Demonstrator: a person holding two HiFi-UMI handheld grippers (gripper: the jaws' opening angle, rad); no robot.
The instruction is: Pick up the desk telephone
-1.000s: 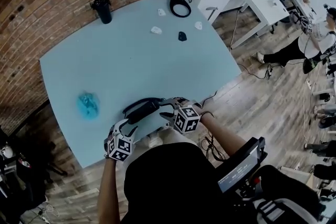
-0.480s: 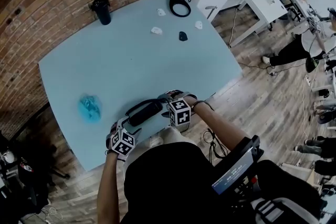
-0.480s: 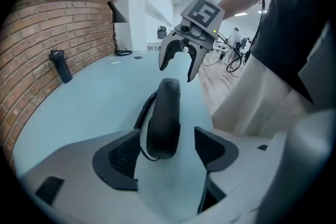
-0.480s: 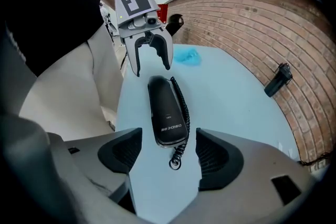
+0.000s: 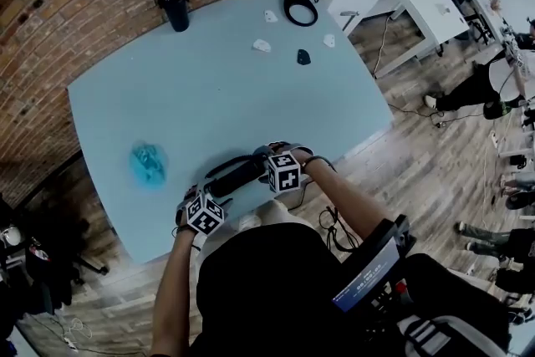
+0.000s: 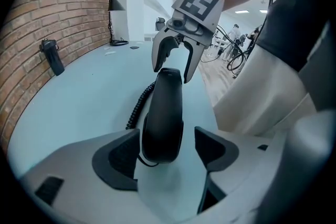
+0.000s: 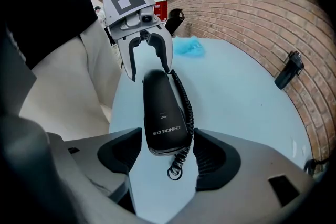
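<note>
A black telephone handset (image 5: pixel 236 176) with a coiled cord (image 7: pixel 184 102) lies flat on the light blue table (image 5: pixel 209 96), close to its near edge. My left gripper (image 5: pixel 201 192) straddles the handset's left end. Its jaws are opening, and the handset (image 6: pixel 164 113) sits between the pads, nearer the left pad, with a clear gap on the right. My right gripper (image 5: pixel 262 156) straddles the other end. Its jaws are opening too, and the handset (image 7: pixel 163 113) lies between its pads with a gap on each side. Each gripper faces the other across the handset.
A crumpled blue thing (image 5: pixel 148 164) lies on the table to the left. At the far edge stand a black cylinder (image 5: pixel 176 9) and a lamp base (image 5: pixel 301 4), with small white bits (image 5: pixel 262 46) and a small black item (image 5: pixel 303 57) nearby. A brick wall lies behind, wooden floor to the right.
Both grippers have sunk toward the table at the handset's two ends, and their jaws stand wider. The handset lies in about the same place.
</note>
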